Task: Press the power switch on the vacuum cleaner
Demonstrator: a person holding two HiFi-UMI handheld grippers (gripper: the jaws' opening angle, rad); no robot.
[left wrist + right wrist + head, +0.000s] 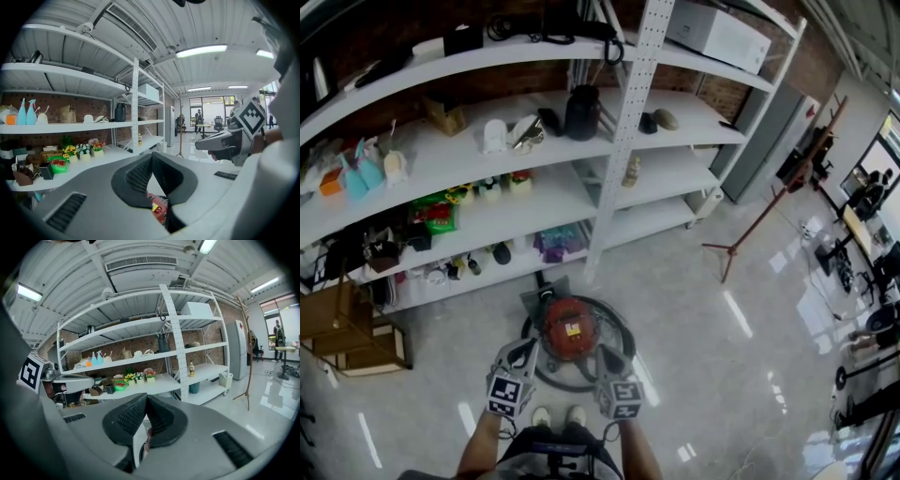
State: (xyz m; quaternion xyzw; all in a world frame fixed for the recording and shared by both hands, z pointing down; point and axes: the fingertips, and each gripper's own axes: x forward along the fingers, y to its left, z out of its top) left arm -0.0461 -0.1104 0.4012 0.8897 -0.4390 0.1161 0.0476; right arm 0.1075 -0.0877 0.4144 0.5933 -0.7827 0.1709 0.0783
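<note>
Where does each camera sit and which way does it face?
Head view: on the person's head, facing down at the round red vacuum cleaner; forearms, shoes, left hand-held gripper, right hand-held gripper show.
Left gripper view: on that gripper, facing white metal shelving; shut jaws, right gripper show.
Right gripper view: likewise; shut jaws, left gripper show.
All share the shelving.
</note>
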